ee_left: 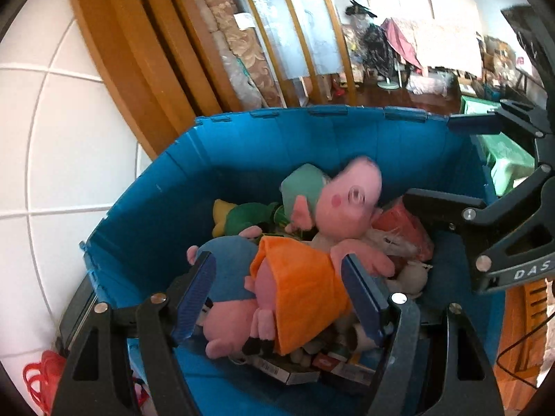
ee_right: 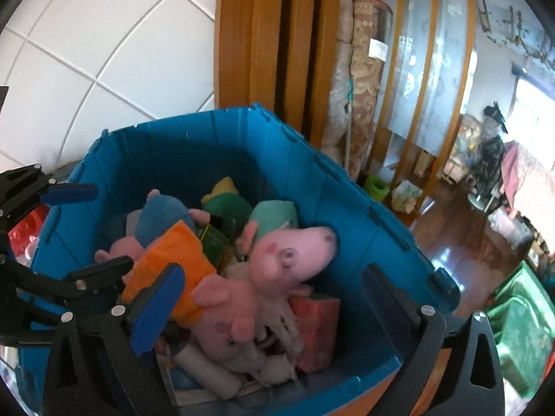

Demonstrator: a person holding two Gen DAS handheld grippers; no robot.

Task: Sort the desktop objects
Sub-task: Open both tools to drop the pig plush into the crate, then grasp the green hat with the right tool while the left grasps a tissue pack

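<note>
Plush pigs fill the blue bin [ee_left: 145, 208], and I judge that the step in hand is to drop toys in and pull both claws back cleanly. To do this well I would lift each claw straight up until its fingers are above the rim, so that no pad catches on soft cloth and drags a toy out again.

My left claw [ee_left: 277, 298] stands spread. The pig in the orange dress [ee_left: 305, 291] lies between its blue pads, and I see a small gap on both sides, so I think nothing is pinched. The pig in the blue shirt [ee_left: 229, 267] lies partly behind the left pad and touches the orange one.

My right claw [ee_right: 274, 308] is spread very wide, and it is empty. The pig with the mint dress [ee_right: 288, 253] rests just ahead of it, between the two fingers but lower, its snout pointing at the bin wall on the right side of the claw. This pig looks a little blurred. A red block [ee_right: 315, 326] sits below it, closer to the right finger.

Beyond both claws, at the far wall of the bin, a green and yellow toy [ee_left: 242, 218] lies. Boxes sit under the plush, close beneath the left claw.
</note>
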